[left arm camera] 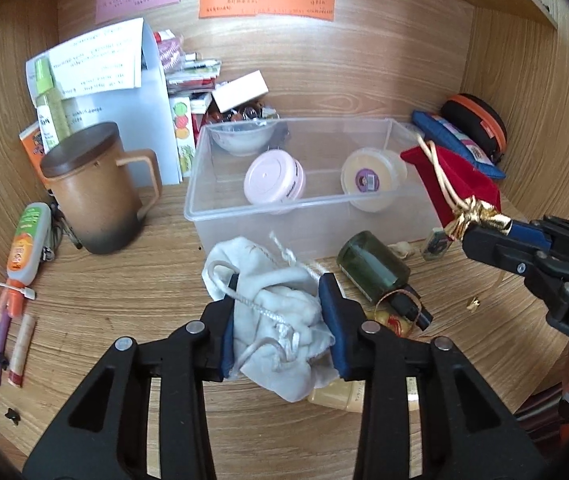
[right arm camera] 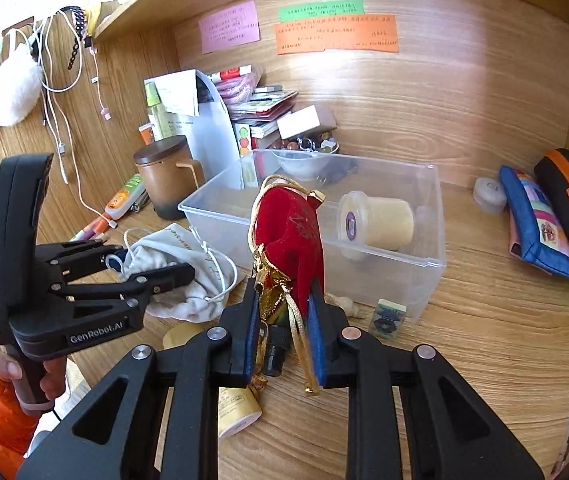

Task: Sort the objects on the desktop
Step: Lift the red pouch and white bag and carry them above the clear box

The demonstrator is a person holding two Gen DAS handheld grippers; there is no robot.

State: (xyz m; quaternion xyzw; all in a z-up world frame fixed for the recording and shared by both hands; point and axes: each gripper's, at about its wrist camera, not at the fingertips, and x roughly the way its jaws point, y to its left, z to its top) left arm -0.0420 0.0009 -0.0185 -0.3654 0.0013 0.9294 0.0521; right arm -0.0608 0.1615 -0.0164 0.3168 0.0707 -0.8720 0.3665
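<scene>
White pouch (left arm camera: 280, 316) fills the left gripper (left arm camera: 280, 316); only the right wrist view shows the right gripper (right arm camera: 282, 312) pinching the red pouch (right arm camera: 292, 232).

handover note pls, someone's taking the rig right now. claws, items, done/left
Left claw: shut on the white drawstring pouch, low over the desk in front of the clear bin.
Right claw: shut on the red velvet pouch at its gold-tied neck, held up near the bin's right end.
Done: pink-lidded jar and yellow tub lie in the bin.
Left: both pouches not yet placed; green bottle, small tile and other bits on the desk.
</scene>
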